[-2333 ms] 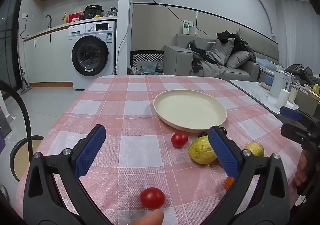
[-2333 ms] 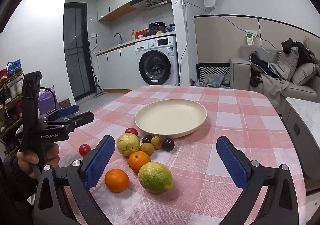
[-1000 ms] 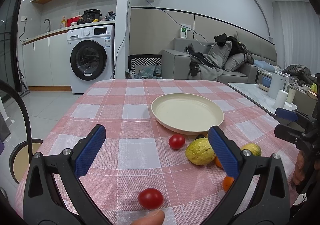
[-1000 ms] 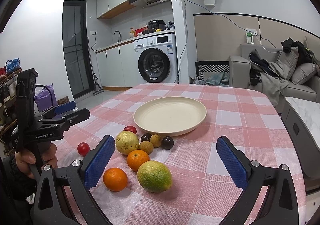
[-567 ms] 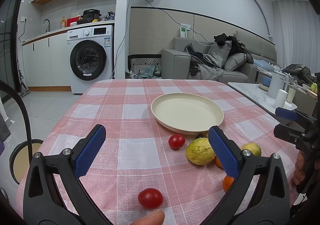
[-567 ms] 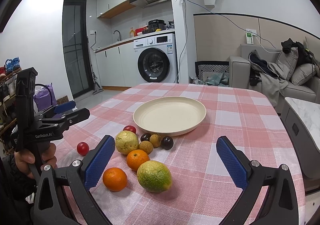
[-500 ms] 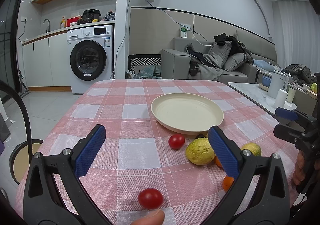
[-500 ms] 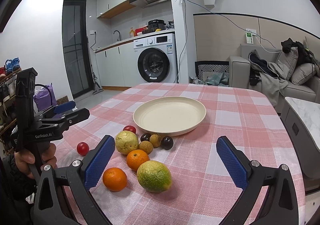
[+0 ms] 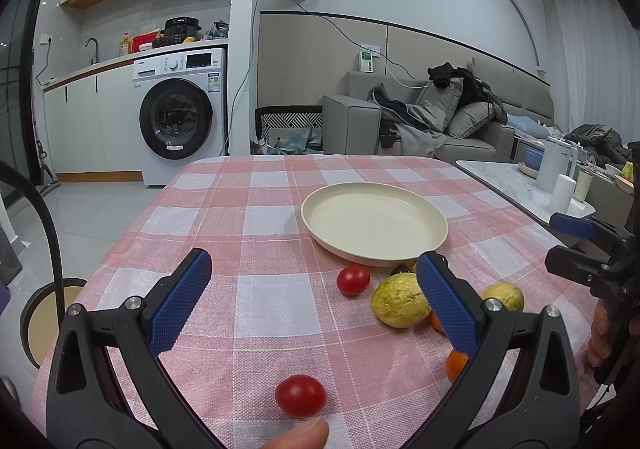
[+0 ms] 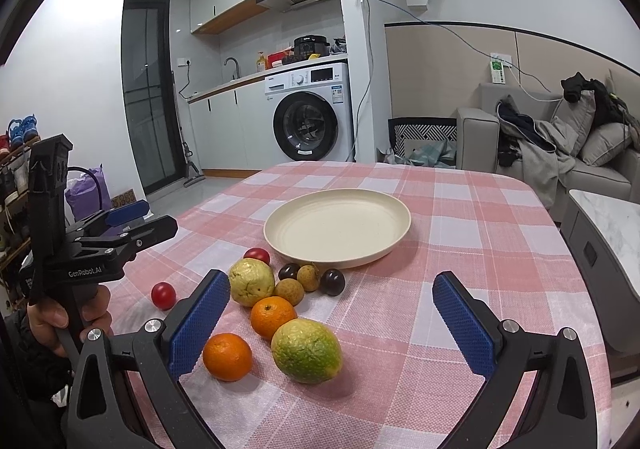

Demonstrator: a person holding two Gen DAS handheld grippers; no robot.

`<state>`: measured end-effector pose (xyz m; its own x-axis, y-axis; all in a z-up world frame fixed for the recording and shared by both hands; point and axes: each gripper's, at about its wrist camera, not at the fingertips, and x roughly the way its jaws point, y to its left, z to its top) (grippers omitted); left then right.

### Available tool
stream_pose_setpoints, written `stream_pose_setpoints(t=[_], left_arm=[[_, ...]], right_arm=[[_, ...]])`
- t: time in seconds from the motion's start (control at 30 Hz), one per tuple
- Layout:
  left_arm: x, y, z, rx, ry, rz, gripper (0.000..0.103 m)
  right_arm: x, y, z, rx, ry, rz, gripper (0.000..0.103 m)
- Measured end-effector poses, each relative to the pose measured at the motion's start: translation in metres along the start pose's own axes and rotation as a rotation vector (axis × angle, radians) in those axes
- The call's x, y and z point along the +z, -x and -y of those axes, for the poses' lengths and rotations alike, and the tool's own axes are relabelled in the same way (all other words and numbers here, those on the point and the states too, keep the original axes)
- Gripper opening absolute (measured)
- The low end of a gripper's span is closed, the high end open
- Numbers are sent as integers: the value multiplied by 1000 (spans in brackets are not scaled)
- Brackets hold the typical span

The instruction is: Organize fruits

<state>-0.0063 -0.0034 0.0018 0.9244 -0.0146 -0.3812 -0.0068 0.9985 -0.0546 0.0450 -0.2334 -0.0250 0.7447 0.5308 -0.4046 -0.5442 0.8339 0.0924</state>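
An empty cream plate (image 9: 374, 223) (image 10: 338, 225) sits mid-table on the pink checked cloth. Near its front edge lie a yellow guava (image 10: 251, 281), two oranges (image 10: 274, 316) (image 10: 227, 356), a green-yellow citrus (image 10: 306, 350), two longans (image 10: 308, 277), two dark plums (image 10: 333, 282) and two cherry tomatoes (image 9: 353, 280) (image 9: 300, 395). My left gripper (image 9: 312, 293) is open and empty, hovering above the near tomato. My right gripper (image 10: 332, 313) is open and empty, above the oranges and citrus.
The table's left edge drops to the floor by a round bin (image 9: 44, 313). A marble side table (image 9: 520, 185) with a kettle stands to the right. A washing machine (image 9: 180, 117) and sofa (image 9: 420, 129) stand beyond the table.
Both grippers have held almost still over the last second; earlier the views shifted slightly. The fruits and plate have not moved.
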Motion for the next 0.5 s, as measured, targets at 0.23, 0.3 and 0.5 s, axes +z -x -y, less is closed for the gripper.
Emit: stream_pose_setpoints(t=[0.23,0.3,0.5], left_arm=[[-1,-6,0,-15,0,-18,102],[-2,-11,-2,-14,5,-35,102],[-1,-22,-12,-12,42,-73,102]], right_arm=[[1,-7,5,7,-21,-42,103],[1,-11,7,6,-32,-58,103],[0,-23,13,22,-59,-121,103]])
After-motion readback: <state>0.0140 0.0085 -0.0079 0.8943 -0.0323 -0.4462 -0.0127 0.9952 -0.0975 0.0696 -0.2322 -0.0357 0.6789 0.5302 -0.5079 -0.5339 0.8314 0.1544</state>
